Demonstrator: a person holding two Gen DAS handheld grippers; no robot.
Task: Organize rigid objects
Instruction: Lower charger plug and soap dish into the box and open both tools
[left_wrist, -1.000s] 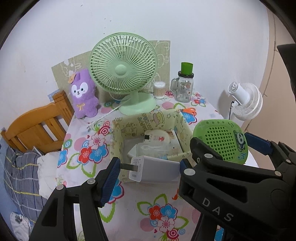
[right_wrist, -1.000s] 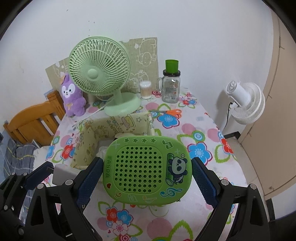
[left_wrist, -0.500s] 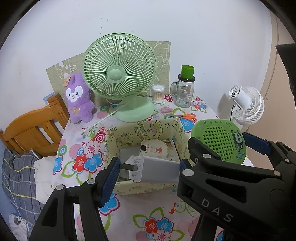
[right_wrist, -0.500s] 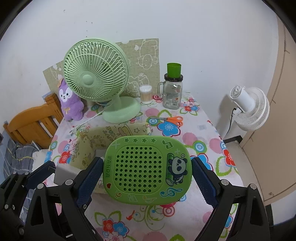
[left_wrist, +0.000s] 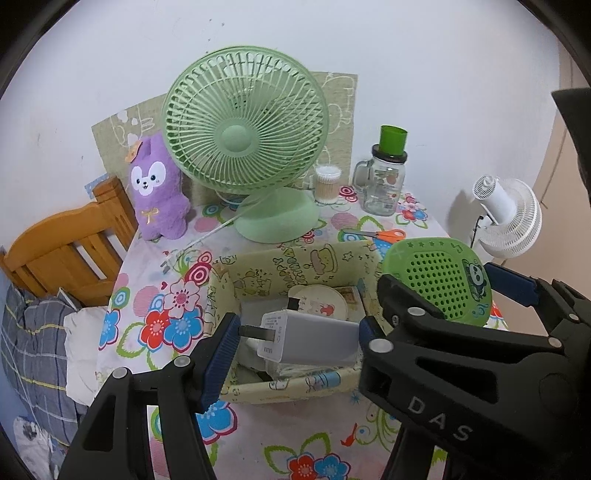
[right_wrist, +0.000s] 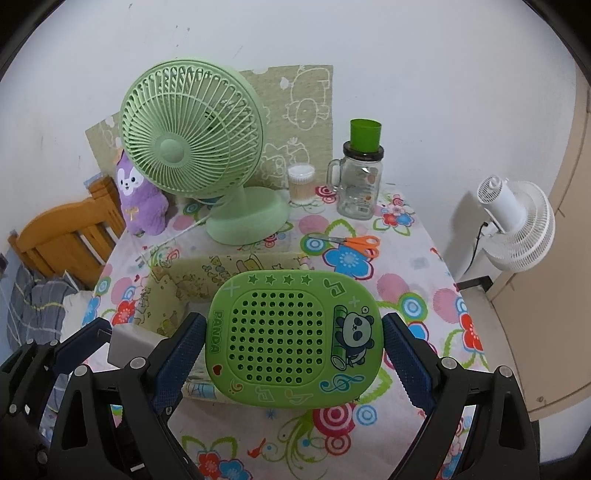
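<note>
My left gripper (left_wrist: 295, 338) is shut on a white charger plug (left_wrist: 310, 341) and holds it over the near part of a yellow cartoon-print storage box (left_wrist: 295, 258). The box holds a round cream item (left_wrist: 321, 302) and other small things. My right gripper (right_wrist: 293, 345) is shut on a green perforated panda case (right_wrist: 291, 339), held above the box's right side (right_wrist: 207, 273). The case also shows in the left wrist view (left_wrist: 439, 280), with the right gripper's black body below it.
On the flowered tablecloth (right_wrist: 406, 266) stand a green desk fan (left_wrist: 247, 147), a purple plush (left_wrist: 155, 188), a cotton-swab jar (left_wrist: 327, 182), a glass mug with a green cup on top (left_wrist: 384, 181) and orange scissors (right_wrist: 354, 243). A wooden chair (left_wrist: 62, 251) is left; a white fan (right_wrist: 517, 221) right.
Both grippers have drawn back and risen with their objects still held; the box and fan sit farther away in both views.
</note>
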